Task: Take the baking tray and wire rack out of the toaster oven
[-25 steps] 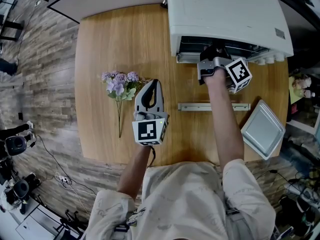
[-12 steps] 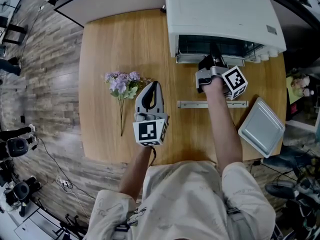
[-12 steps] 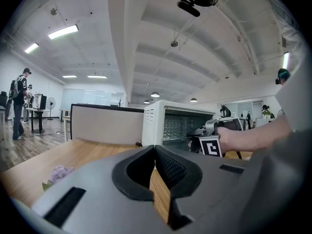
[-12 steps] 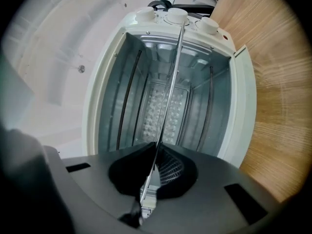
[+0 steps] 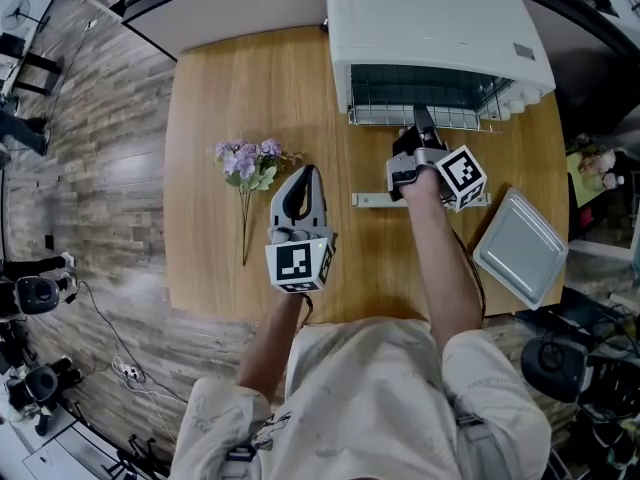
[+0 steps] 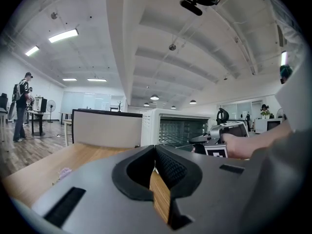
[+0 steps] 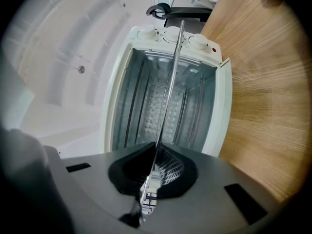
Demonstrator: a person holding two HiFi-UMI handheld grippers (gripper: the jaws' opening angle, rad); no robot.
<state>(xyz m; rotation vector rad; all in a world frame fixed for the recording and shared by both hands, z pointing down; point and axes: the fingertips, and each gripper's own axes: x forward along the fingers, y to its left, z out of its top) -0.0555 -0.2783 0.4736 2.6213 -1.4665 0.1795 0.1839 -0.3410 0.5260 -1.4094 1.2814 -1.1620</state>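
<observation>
1. Our right gripper (image 5: 420, 118) has its jaws pinched tight on the front edge of the wire rack (image 5: 460, 116). It grips near the middle of that edge, just in front of the toaster oven (image 5: 430, 18), and points level, straight at the oven's mouth.
2. The rack lies flat, with its long axis running side to side across the oven's mouth and its short side pointing into the cavity. Its front strip is outside the oven, and the rest sits inside.
3. In the right gripper view we see the rack edge-on, as a thin line running from the pads straight into the oven.
4. Our left gripper (image 5: 306, 171) has its jaws together with nothing between them. It hovers over the table (image 5: 230, 88), in front of the oven and to its left.
5. The baking tray (image 5: 520, 248) is out of the oven. It lies on the table in front of the oven and to its right, turned askew to the oven's front.
6. The door handle (image 5: 370, 200) lies in front of the oven, and a bunch of flowers (image 5: 245, 163) lies off its front left.
7. A second ago the right gripper was right at the oven's mouth. Now it is farther from the oven, and more of the rack shows outside. The left gripper, tray and flowers are where they were relative to the oven.
</observation>
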